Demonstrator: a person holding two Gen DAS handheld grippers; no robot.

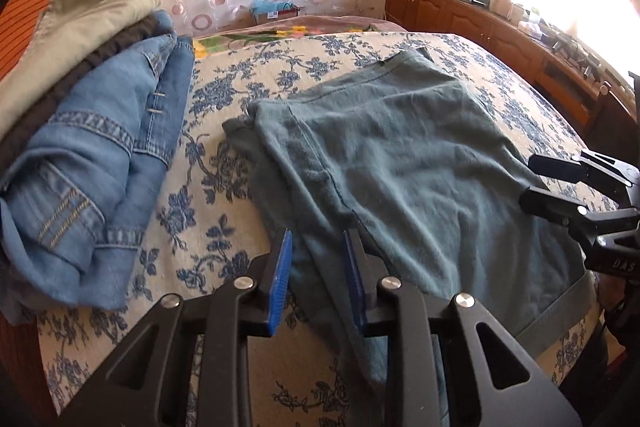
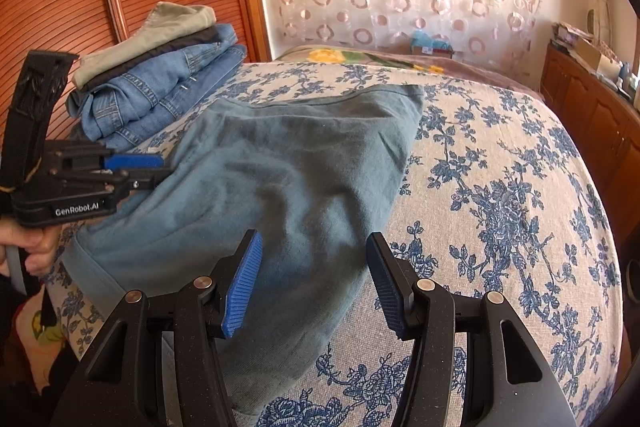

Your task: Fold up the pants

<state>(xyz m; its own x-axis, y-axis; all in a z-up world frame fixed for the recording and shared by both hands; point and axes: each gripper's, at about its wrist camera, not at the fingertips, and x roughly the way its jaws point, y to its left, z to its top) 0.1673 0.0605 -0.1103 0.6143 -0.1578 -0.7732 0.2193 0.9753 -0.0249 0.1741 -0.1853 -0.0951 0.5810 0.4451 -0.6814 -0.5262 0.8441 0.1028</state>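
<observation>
A pair of teal-green pants (image 1: 400, 163) lies spread flat on the floral bed cover; it also shows in the right wrist view (image 2: 288, 187). My left gripper (image 1: 318, 251) is open just above the pants' near left edge, with its blue pads on either side of a fold and nothing held. My right gripper (image 2: 314, 267) is open over the pants' near right edge and holds nothing. The left gripper shows from the side in the right wrist view (image 2: 136, 167). The right gripper shows at the right edge of the left wrist view (image 1: 536, 183).
A stack of folded clothes (image 1: 92, 131) with blue jeans and khaki pants on top sits at the bed's left; it also shows in the right wrist view (image 2: 160, 83). A wooden cabinet (image 1: 500, 35) runs along the right wall. The blue floral bed cover (image 2: 500, 187) extends to the right.
</observation>
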